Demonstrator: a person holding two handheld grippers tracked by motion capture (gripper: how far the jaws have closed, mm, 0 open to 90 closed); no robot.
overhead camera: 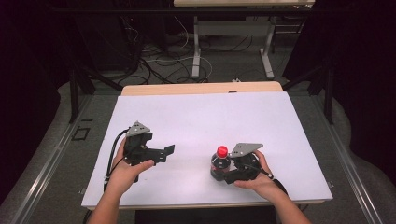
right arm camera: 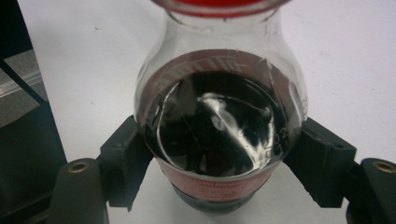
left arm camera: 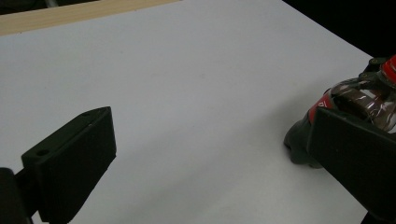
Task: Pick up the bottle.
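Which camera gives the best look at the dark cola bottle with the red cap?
The right gripper view: the clear plastic cola bottle with the red cap is close up between its jaws. The high view shows it small; the left gripper view catches it at the edge, partly behind a jaw.

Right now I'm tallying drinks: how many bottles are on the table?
1. The bottle stands at the near right of the table, between the right gripper's jaws.
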